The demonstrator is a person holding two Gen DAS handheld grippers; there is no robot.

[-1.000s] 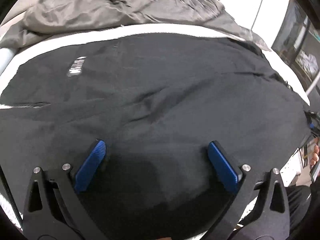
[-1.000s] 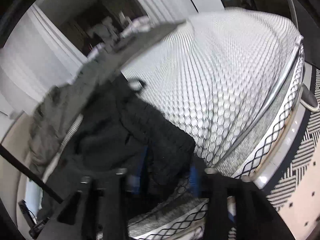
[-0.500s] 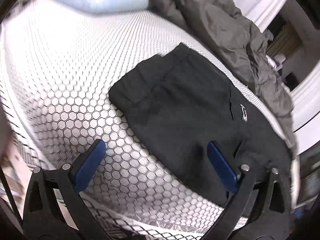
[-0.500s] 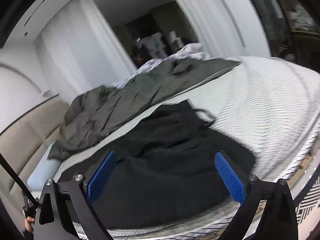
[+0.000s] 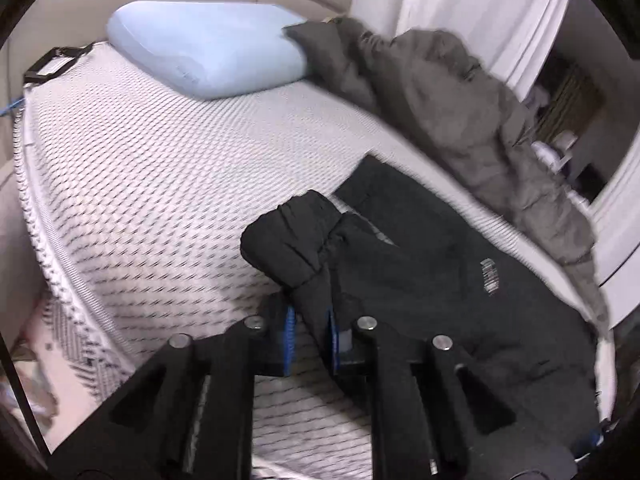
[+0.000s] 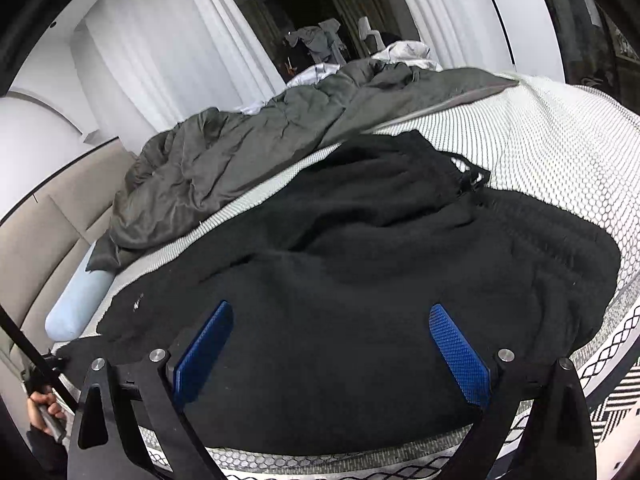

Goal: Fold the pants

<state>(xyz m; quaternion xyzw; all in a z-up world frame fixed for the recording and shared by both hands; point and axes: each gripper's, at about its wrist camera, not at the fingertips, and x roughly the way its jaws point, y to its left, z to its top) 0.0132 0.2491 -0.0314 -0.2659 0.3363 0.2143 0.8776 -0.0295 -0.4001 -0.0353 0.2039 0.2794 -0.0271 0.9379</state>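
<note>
Black pants [image 5: 420, 280] spread along the mattress [image 5: 160, 184] near edge: left gripper [image 5: 310, 336] closing on a bunched leg end, right gripper [image 6: 328, 344] wide open, empty, above the fabric; bare mattress toward the pillow [image 5: 208, 48].

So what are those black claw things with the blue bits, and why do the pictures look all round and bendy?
Those claws are grabbers. A person holds one in each hand, like big tongs. Each grabber has a small camera that looks out along its two fingers, and its lens bends the picture round. One picture comes from the left gripper, the other from the right gripper. Both look at a bed with a white mattress. On it lie black pants, a light blue pillow and a crumpled grey blanket. The left gripper's jaws are closing on a bunched end of the pants, which sits between the blue pads. The right gripper is wide open above the pants and holds nothing.
</note>
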